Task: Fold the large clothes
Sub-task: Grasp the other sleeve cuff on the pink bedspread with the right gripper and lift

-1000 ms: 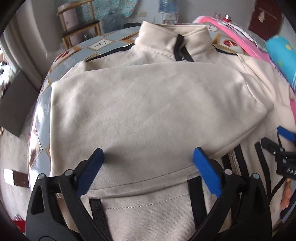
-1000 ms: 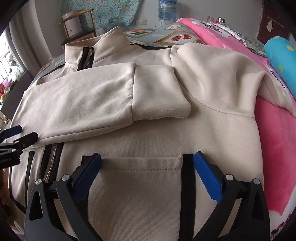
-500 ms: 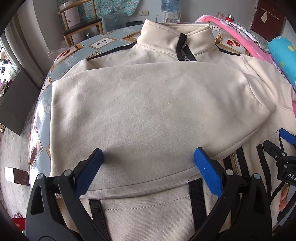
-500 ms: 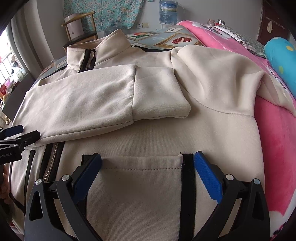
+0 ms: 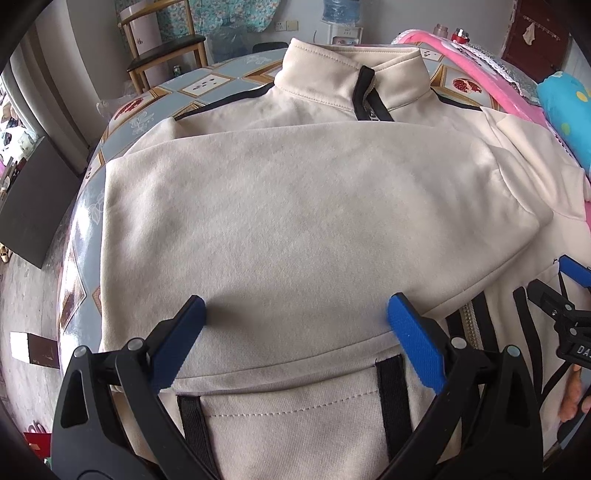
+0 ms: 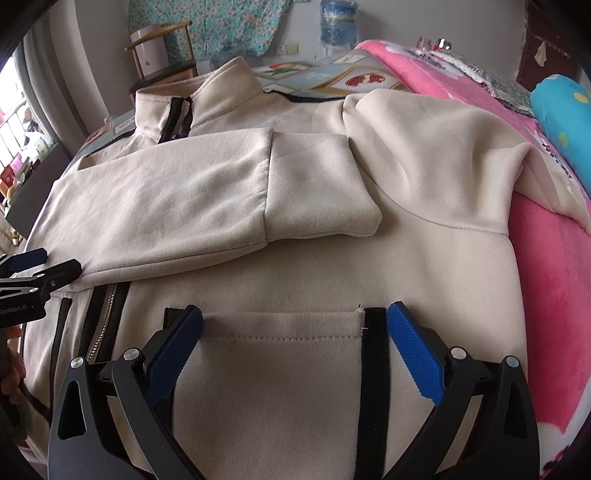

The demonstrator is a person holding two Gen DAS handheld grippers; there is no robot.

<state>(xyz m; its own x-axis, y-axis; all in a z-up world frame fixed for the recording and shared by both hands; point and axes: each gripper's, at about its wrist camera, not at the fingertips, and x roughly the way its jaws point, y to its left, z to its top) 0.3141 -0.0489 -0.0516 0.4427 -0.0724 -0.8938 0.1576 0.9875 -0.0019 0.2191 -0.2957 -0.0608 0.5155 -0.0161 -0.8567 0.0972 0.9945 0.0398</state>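
**A:** What can't you see from there?

**B:** The bottom edge of the cream jacket (image 5: 303, 229) is cut off under both my cameras. The far sleeve (image 6: 443, 155) runs off onto the pink blanket (image 6: 546, 266), and I can't see where it ends. At the edge of the left view there are some fingers (just the tips), too blurry to say more.

**A:** Where is the jacket?

**B:** It lies flat, front up, on the counter (image 5: 122, 122) with the tile pattern. One sleeve (image 6: 177, 206) is folded across the chest, and its cuff (image 6: 317, 192) rests on top. The collar (image 5: 351, 85) points away from me.

**A:** And your grippers?

**B:** My left hand-held gripper (image 5: 295, 314) is spread wide over the folded sleeve, holding nothing. My right hand-held gripper (image 6: 295, 325) is spread wide too, over the pocket (image 6: 280, 369), also holding nothing.

**A:** Anything else around?

**B:** A wooden chair (image 5: 162, 44) and a water jug (image 6: 338, 22) stand behind the counter. A blue pillow (image 6: 565, 114) sits on the blanket.
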